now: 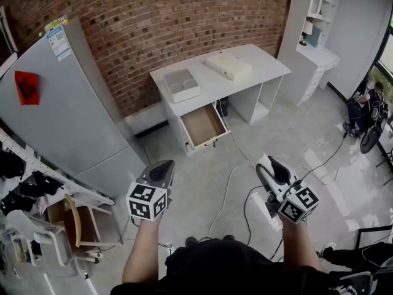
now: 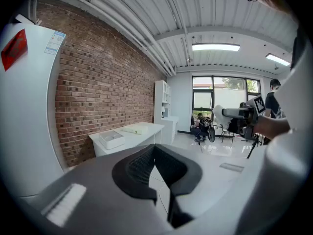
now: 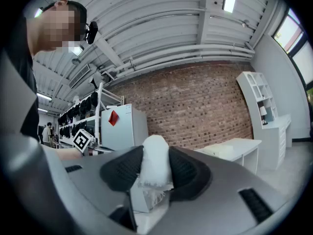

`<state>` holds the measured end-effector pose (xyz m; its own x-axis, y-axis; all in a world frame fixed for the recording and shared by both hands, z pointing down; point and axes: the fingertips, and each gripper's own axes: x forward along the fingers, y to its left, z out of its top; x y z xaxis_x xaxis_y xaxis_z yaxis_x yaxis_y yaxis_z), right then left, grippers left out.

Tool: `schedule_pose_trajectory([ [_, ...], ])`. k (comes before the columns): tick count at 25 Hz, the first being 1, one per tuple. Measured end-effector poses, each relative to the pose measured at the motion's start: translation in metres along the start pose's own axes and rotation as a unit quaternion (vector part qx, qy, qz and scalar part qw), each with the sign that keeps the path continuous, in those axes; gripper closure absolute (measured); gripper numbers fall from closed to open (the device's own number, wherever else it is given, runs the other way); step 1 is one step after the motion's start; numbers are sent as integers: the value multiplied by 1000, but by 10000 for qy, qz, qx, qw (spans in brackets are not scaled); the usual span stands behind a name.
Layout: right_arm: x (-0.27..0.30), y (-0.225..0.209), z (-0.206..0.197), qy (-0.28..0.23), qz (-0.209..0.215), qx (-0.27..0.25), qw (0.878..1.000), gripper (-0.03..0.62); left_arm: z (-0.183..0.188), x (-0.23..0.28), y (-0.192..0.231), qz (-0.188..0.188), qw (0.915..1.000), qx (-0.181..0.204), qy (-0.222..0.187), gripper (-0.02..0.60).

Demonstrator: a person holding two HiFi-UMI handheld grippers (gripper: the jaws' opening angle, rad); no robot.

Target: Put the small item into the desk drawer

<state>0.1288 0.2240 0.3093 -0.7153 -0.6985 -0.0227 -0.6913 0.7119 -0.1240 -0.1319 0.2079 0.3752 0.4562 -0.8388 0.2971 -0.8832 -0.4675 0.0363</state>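
Note:
My right gripper [image 3: 154, 166] is shut on a small white wrapped item [image 3: 154, 163] that stands up between the dark pads. In the head view that gripper [image 1: 265, 163] is held over the floor at the right, well short of the desk. The white desk [image 1: 233, 82] stands against the brick wall, and its drawer [image 1: 203, 125] is pulled open with a bare brown bottom. My left gripper [image 1: 164, 168] hovers over the floor at the left. In the left gripper view its jaws [image 2: 154, 155] meet with nothing between them.
A white tray [image 1: 182, 85] and a flat white box [image 1: 228, 65] lie on the desk. A grey fridge [image 1: 67, 112] stands at the left beside racks and a wooden chair [image 1: 78, 223]. Cables [image 1: 230, 183] trail across the floor. A person sits at far right [image 1: 363, 106].

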Motion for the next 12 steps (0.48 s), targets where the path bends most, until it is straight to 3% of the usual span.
schedule_pose_trajectory([
  [12, -6, -8, -17, 109, 112, 170, 9997, 430, 1, 19, -19, -101, 9999, 16, 72, 569],
])
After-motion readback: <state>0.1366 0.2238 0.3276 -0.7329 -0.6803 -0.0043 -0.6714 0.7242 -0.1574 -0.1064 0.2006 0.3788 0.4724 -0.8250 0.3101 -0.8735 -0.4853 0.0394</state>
